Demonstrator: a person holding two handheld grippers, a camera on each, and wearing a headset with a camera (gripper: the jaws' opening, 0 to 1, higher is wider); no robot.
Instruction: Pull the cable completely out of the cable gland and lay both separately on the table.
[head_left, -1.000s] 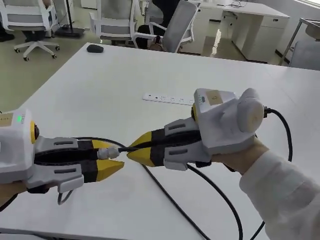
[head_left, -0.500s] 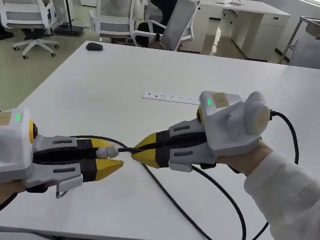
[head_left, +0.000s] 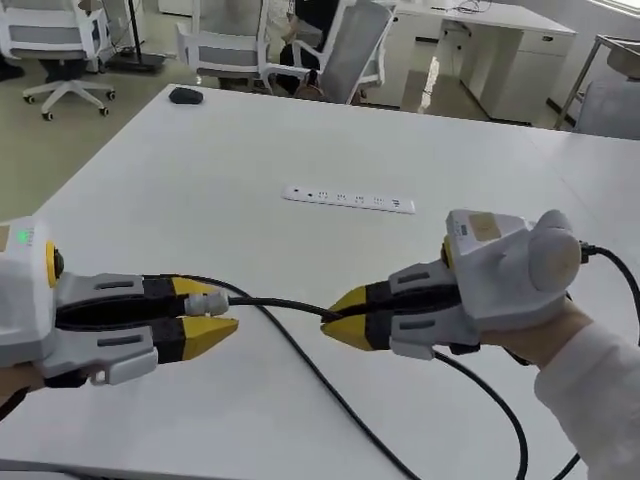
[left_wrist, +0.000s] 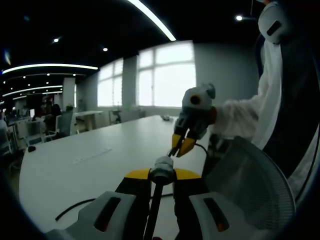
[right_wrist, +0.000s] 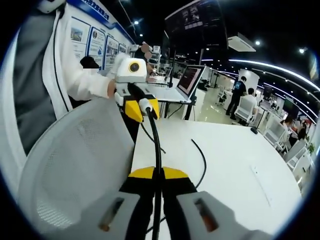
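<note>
Head view: cable (head_left: 281, 304) in cable gland (head_left: 205, 301)

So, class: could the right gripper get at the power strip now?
Probably not yet: the table up to the power strip is bare, but the right gripper is shut on the cable running into the gland in the left gripper.

White table (head_left: 250, 150) with power strip (head_left: 348, 199) and mouse (head_left: 186, 96)
</note>
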